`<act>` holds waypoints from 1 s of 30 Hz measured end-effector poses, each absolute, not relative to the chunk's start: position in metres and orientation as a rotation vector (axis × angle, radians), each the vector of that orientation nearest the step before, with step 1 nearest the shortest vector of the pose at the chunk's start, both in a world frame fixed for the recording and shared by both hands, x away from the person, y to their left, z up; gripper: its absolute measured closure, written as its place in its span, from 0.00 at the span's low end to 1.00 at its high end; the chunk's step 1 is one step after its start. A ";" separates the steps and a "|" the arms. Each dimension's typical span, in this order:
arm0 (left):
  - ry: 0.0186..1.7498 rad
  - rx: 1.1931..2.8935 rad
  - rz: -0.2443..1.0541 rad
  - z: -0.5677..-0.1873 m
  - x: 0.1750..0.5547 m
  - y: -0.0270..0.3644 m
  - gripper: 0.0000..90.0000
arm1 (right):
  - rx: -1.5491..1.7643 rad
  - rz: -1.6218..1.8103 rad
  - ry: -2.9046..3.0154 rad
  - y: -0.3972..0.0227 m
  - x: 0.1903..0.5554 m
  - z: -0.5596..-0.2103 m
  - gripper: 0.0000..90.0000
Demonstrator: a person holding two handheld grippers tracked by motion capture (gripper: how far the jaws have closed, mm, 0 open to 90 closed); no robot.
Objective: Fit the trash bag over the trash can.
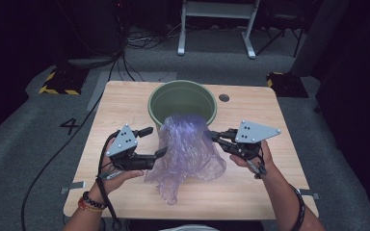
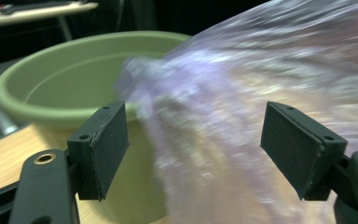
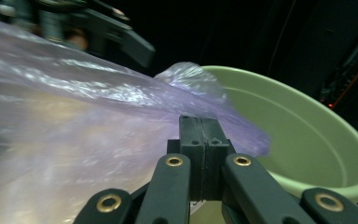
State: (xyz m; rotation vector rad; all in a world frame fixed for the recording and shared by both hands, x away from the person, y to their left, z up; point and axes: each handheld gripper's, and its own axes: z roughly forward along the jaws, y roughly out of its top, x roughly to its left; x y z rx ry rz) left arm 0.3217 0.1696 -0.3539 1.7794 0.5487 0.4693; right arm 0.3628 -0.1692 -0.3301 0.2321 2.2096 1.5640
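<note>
Purple plastic, thin and see-through, makes up the one bag we have in hand; it drapes from the near rim of the single green bucket down onto the wooden bench, where its lower end lies crumpled near the front edge. We count one bag, one bucket and two tools.

Our right tool has its jaws pressed together on the bag's right edge; in the right gripper view the pads meet with the film pinched between them, just beside the bucket's rim. Our left tool stands with its jaws apart at the bag's left side. In the left gripper view the two pads are wide of each other with the blurred plastic hanging between them, and neither pad presses on it. Behind it the bucket rises.

Around us, a small dark round hole sits in the bench to the right of the bucket. Beyond the bench lie grey floor, a white frame's legs, loose cables, and a floor mark reading 4 at the left. The bag itself hangs between the two tools and hides the bucket's near wall.
</note>
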 end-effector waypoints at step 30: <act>0.377 2.021 0.442 -0.379 0.300 0.118 0.31 | 0.422 1.514 2.143 -0.221 0.362 -0.324 0.52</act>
